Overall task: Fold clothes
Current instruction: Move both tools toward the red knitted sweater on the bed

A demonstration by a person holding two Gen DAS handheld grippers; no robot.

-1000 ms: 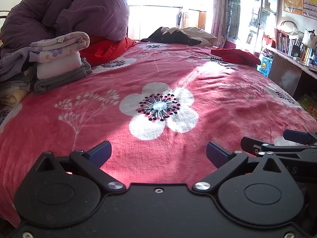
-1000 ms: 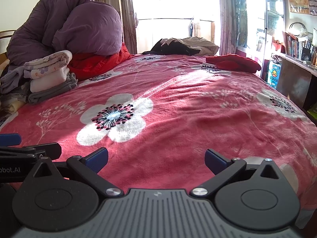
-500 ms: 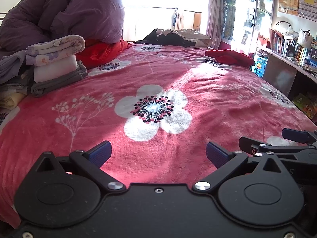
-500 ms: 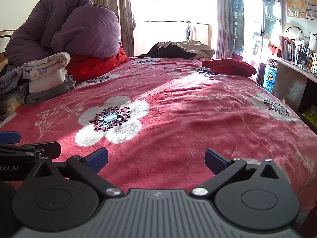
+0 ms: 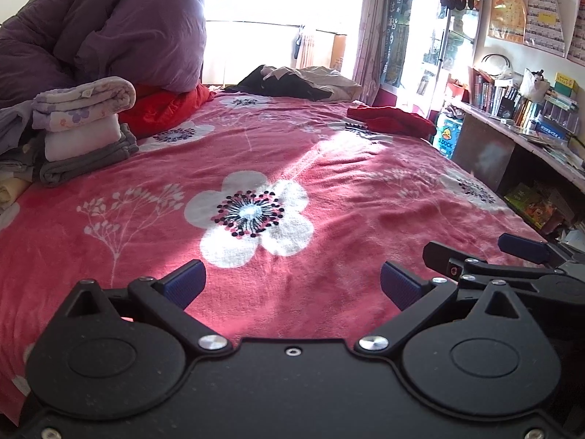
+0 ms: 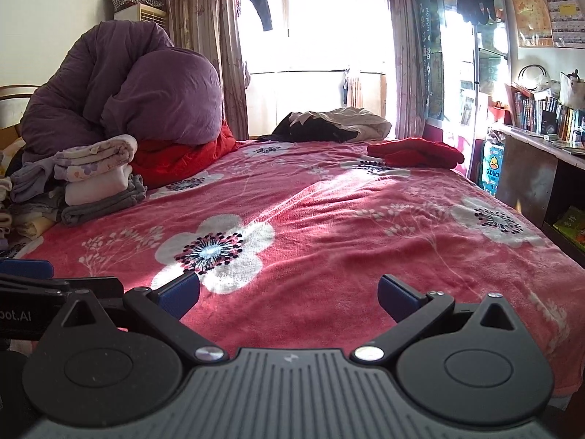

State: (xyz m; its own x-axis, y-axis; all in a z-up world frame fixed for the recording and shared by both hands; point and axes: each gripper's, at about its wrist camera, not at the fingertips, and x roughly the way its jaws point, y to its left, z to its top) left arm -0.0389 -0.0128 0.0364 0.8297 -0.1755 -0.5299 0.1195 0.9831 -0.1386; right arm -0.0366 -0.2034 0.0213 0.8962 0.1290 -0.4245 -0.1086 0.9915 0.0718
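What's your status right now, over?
Left gripper and right gripper open, empty, low over the blanket. Red garment unfolded at far right. Nothing in the way.

Blown-out window [image 6: 321, 33] backlight streaks the bedspread [image 5: 329, 153]; fisheye edges curve.

Ahead of both sets of wide-open jaws the bed [image 6: 329, 219] is bare and easy to cross. Far left sits a stack [image 6: 98, 183] of folded clothes. Far ahead right lies a red cloth [image 6: 415, 152]. A desk [image 5: 512, 146] blocks the right side. The grippers sit close, side by side.
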